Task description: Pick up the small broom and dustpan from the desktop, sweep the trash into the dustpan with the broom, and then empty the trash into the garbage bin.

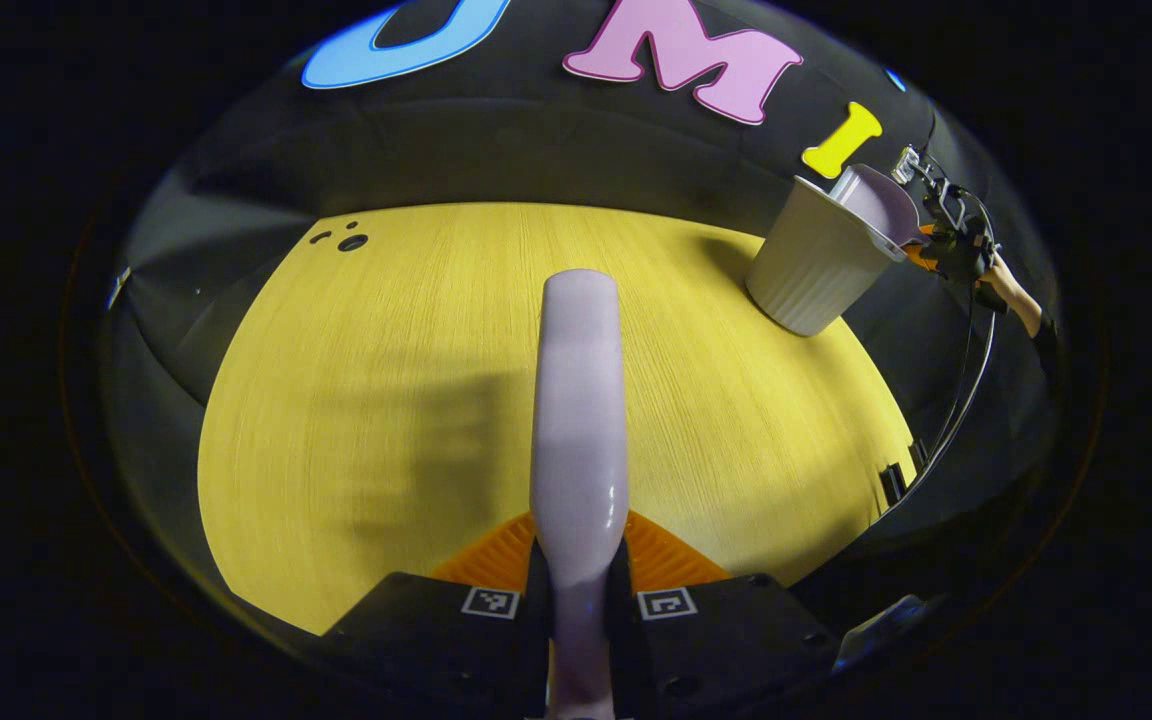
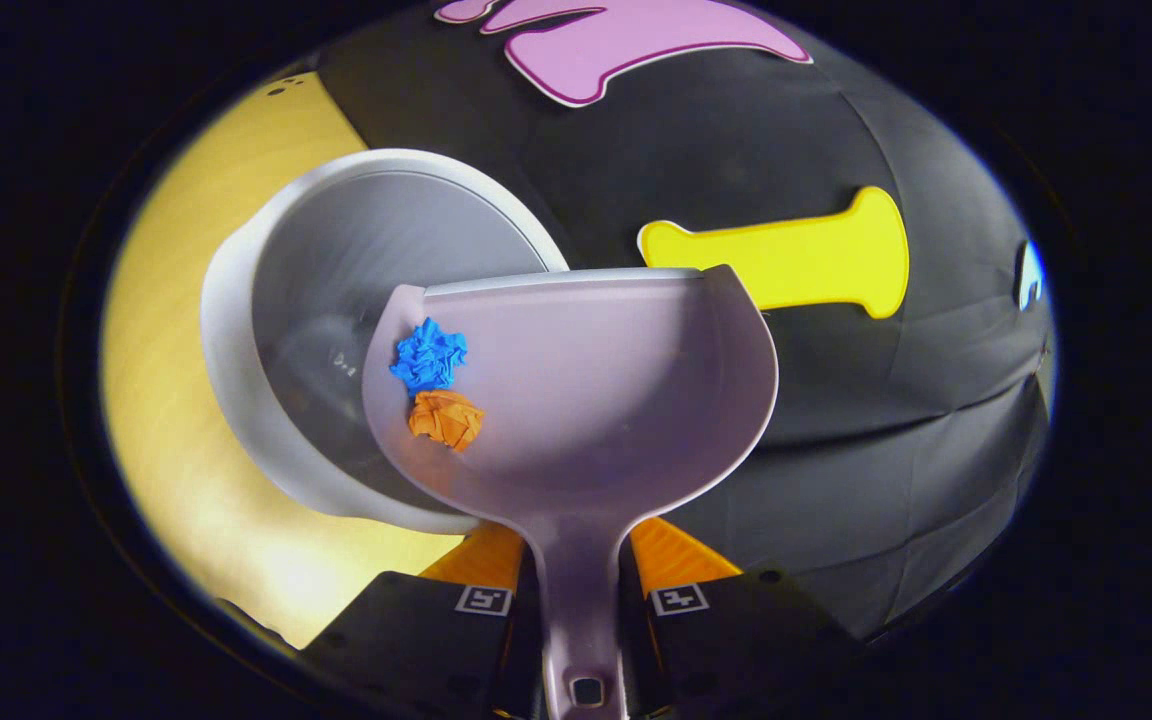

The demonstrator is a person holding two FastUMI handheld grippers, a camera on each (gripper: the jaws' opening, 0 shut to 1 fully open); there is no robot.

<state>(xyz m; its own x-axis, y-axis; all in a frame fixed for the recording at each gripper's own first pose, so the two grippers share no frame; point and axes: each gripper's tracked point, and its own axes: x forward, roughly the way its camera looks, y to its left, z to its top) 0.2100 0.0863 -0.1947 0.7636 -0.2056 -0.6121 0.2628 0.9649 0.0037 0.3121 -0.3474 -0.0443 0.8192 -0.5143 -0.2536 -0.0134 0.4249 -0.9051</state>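
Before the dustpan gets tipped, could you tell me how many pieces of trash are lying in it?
2: a blue crumpled wad and an orange crumpled wad just below it, both at the dustpan's left edge, over the bin. None seem hidden.

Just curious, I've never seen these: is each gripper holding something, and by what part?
Left gripper clamps the broom by its handle. Right gripper clamps the dustpan by its handle.

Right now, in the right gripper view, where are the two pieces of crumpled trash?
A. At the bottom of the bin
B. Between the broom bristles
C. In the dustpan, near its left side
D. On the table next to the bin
C: the blue piece and the orange piece lie inside the dustpan, close to its left wall, with the dustpan held over the open garbage bin.
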